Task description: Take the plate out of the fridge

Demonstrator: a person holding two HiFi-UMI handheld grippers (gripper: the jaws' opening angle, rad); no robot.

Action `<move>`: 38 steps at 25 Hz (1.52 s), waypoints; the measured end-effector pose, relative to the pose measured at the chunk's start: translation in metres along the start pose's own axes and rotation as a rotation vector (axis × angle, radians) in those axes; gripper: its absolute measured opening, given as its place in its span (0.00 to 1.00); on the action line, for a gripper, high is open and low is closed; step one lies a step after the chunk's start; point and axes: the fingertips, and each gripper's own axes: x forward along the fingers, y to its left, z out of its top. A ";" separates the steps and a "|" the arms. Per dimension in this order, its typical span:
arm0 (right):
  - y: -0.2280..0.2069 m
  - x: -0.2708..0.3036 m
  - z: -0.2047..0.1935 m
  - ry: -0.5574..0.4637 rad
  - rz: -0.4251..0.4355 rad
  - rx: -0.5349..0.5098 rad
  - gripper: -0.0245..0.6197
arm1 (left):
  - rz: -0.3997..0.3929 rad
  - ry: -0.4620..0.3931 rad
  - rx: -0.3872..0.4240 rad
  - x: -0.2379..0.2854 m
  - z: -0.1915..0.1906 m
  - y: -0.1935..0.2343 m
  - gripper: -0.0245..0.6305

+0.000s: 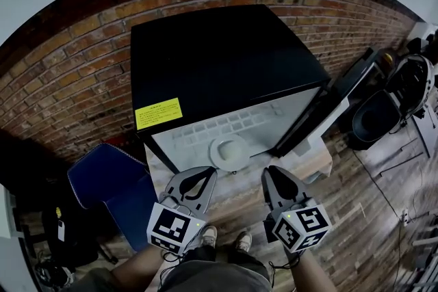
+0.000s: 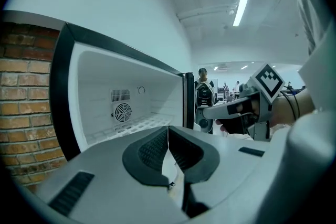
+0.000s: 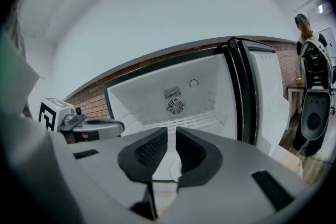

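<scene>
A white plate (image 1: 229, 150) lies on the white floor of the open black fridge (image 1: 226, 58), near its front edge. My left gripper (image 1: 204, 174) hangs just in front of the plate and to its left, jaws shut and empty. At the same height on the plate's right is my right gripper (image 1: 272, 172), jaws together with nothing between them. In the right gripper view the plate (image 3: 169, 165) shows low between the jaw tips (image 3: 171, 131), with the fridge's fan behind. The left gripper view looks over its shut jaws (image 2: 168, 128) into the fridge.
The fridge door (image 1: 325, 113) stands open to the right. A brick wall (image 1: 61, 78) runs behind the fridge. A blue seat (image 1: 109, 178) stands at the left, and a black helmet-like shell (image 1: 375, 116) at the right. My shoes (image 1: 226, 239) are on the wooden floor.
</scene>
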 end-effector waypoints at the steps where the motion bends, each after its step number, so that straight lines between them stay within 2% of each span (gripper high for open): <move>1: -0.004 0.004 -0.002 -0.003 -0.001 0.010 0.09 | 0.006 0.004 0.000 0.003 -0.002 0.001 0.07; 2: -0.008 0.008 -0.004 -0.003 -0.002 0.019 0.09 | 0.012 0.008 0.001 0.006 -0.004 0.002 0.07; 4: -0.014 0.017 -0.011 0.008 0.001 0.039 0.17 | 0.025 0.014 0.004 0.012 -0.006 0.005 0.07; 8: -0.028 0.036 -0.030 0.048 0.001 0.076 0.25 | 0.041 0.016 -0.005 0.031 -0.012 0.010 0.07; 15: -0.059 0.067 -0.079 0.102 -0.021 0.221 0.30 | 0.070 0.014 -0.032 0.052 -0.025 0.014 0.07; 25: -0.084 0.103 -0.155 0.194 -0.030 0.390 0.30 | 0.088 0.087 -0.041 0.076 -0.067 0.021 0.07; 32: -0.097 0.121 -0.199 0.202 -0.041 0.617 0.30 | 0.086 0.136 -0.043 0.088 -0.098 0.024 0.07; 36: -0.095 0.130 -0.216 0.211 -0.035 0.671 0.30 | 0.063 0.157 -0.136 0.091 -0.111 0.021 0.07; 38: -0.092 0.135 -0.223 0.209 -0.022 0.709 0.30 | 0.061 0.161 -0.150 0.092 -0.113 0.022 0.07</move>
